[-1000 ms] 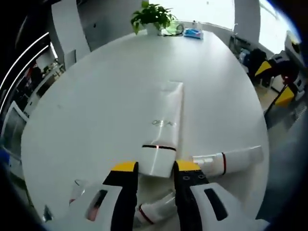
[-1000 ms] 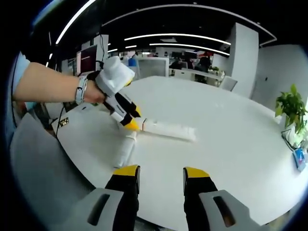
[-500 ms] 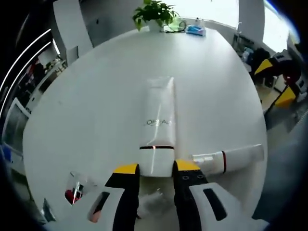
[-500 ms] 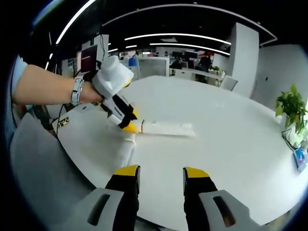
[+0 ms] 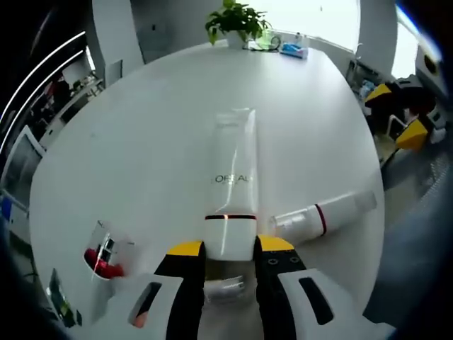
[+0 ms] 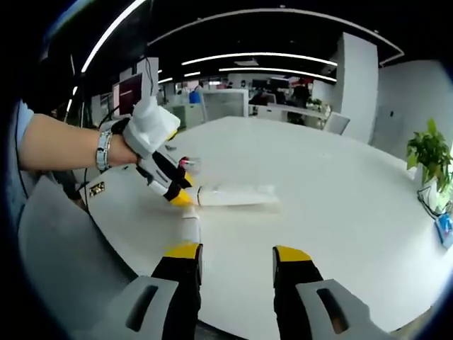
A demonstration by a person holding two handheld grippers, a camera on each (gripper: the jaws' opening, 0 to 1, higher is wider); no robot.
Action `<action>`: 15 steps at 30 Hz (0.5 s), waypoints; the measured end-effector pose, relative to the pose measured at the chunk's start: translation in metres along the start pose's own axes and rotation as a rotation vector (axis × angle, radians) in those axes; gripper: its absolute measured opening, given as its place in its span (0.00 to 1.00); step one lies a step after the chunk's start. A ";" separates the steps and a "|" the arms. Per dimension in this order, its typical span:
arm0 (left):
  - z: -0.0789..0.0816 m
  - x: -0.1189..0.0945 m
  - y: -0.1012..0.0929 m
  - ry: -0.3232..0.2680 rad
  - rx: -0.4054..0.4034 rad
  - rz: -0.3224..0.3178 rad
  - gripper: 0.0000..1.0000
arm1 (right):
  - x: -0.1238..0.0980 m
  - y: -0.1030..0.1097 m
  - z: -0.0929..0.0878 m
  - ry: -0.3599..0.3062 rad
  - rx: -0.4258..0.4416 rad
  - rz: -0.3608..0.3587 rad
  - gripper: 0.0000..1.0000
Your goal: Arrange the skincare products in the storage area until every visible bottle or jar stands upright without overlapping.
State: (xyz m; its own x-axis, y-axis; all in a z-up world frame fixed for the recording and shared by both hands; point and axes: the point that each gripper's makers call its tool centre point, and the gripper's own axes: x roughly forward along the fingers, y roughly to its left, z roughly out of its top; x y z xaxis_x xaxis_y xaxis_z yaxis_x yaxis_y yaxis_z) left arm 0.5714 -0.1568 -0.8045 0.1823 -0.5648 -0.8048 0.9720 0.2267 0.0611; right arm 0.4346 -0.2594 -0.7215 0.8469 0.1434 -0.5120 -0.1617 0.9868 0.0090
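A white tube [image 5: 231, 185] printed "L'OREAL" lies flat on the round white counter [image 5: 141, 149], its cap end clamped in the left hand-held gripper [image 5: 229, 246] and its long axis running away toward a potted plant [image 5: 237, 21] at the far edge. Just right of the tube lies a smaller white bottle [image 5: 322, 214] with a red band. The right hand-held gripper [image 6: 237, 254] hangs over the counter's near edge, jaws apart, holding nothing.

Left tool [image 5: 229, 248] clamped — right tool [image 6: 234, 253] spread.
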 end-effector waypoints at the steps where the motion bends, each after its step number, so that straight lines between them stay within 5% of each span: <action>1: -0.002 -0.001 0.000 0.002 0.001 0.002 0.25 | 0.002 -0.007 0.001 0.002 0.003 0.009 0.36; 4: -0.004 -0.003 -0.001 -0.002 -0.002 0.006 0.25 | 0.015 -0.025 0.011 -0.015 0.121 0.070 0.37; 7: -0.007 -0.005 -0.001 -0.007 -0.013 0.009 0.25 | 0.038 -0.047 0.033 -0.143 0.323 0.168 0.40; 9: -0.010 -0.007 -0.002 -0.009 -0.022 0.010 0.25 | 0.049 -0.051 0.040 -0.185 0.383 0.200 0.39; 15: -0.016 -0.012 -0.004 -0.009 -0.016 0.011 0.25 | 0.094 -0.052 0.025 -0.106 0.469 0.241 0.39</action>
State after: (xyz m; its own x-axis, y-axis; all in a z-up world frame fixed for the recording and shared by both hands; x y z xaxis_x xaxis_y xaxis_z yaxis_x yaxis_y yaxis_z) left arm 0.5625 -0.1385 -0.8039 0.1942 -0.5695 -0.7987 0.9675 0.2457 0.0601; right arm 0.5354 -0.2950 -0.7488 0.8642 0.3531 -0.3585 -0.1352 0.8492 0.5105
